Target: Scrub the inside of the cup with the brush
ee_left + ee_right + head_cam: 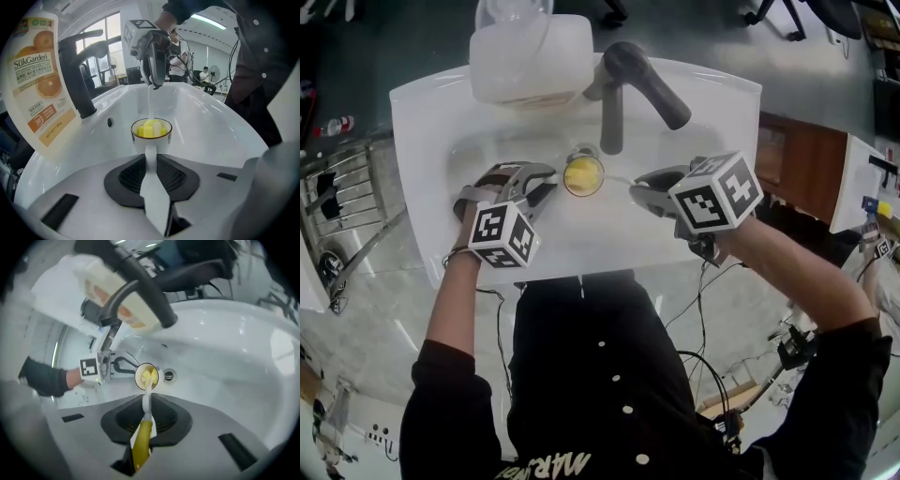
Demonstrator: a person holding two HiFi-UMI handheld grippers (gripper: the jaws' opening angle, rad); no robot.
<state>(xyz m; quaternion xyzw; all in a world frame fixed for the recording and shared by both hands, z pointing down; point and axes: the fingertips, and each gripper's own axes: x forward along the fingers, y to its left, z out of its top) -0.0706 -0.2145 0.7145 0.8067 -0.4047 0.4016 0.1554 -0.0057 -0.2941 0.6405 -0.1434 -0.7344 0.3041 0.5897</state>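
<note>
- White sink basin point(431, 122) set in a bright workroom, seen from above; bench, cables and floor lie around it.
- Cup point(583, 174): small and white with a dark rim, mouth upward. It sits low in the basin, in front of the tap and just beside the drain hole point(169, 376). Whether it touches the basin floor cannot be told.
- Brush point(142, 441): yellow handle and pale neck. Its yellow sponge head is down inside the cup and fills most of the mouth.
- Left gripper point(546, 178): jaws pinched on the cup's flat white handle, which runs straight back between them.
- Right gripper point(639, 183): jaws clamped on the brush's yellow handle, with the neck reaching forward into the cup from the opposite side.
- Tap point(623, 84): dark, with a single lever, standing at the back of the basin.
- Detergent bottle point(530, 56): translucent, with an orange-fruit label, on the rear ledge just left of the tap.
- Person: dark buttoned shirt, both forearms extended over the basin's front edge.
</note>
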